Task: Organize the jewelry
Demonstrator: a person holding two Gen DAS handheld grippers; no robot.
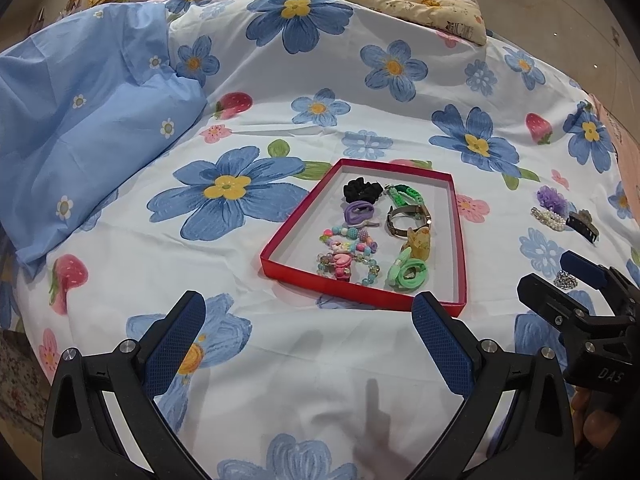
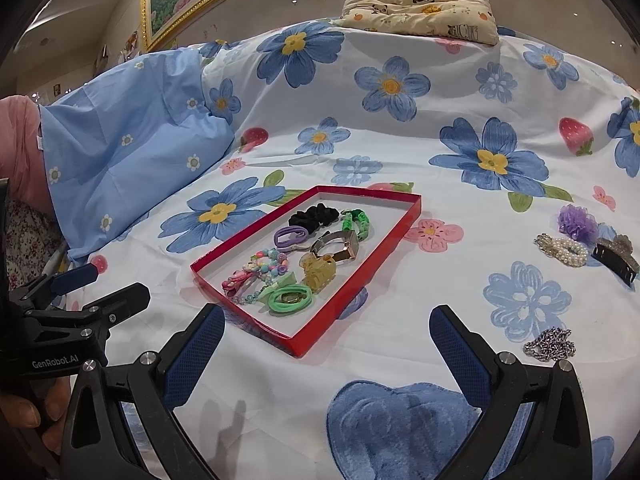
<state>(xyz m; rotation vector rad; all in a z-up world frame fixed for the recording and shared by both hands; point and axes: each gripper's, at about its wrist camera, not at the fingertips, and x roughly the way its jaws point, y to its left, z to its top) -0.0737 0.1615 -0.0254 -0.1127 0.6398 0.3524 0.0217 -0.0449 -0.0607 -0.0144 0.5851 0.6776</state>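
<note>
Evidently the silver chain [image 2: 550,345], loose on the bedspread [image 2: 400,144] just right of the right gripper [image 2: 326,344], is that hand's to fetch for the red tray [image 2: 304,350] lying ahead-left, both it and the left gripper [image 1: 308,330] spread wide and empty.

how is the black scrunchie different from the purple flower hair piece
The black scrunchie lies inside the red tray, at its far end; the purple flower hair piece lies on the bedsheet to the right, outside the tray. The scrunchie is dark and opaque, a ruffled band; the flower piece is pale, sheer and puffy. The scrunchie sits beside a green bracelet; the flower piece sits beside a pearl clip. Both are soft fabric hair accessories.
</note>
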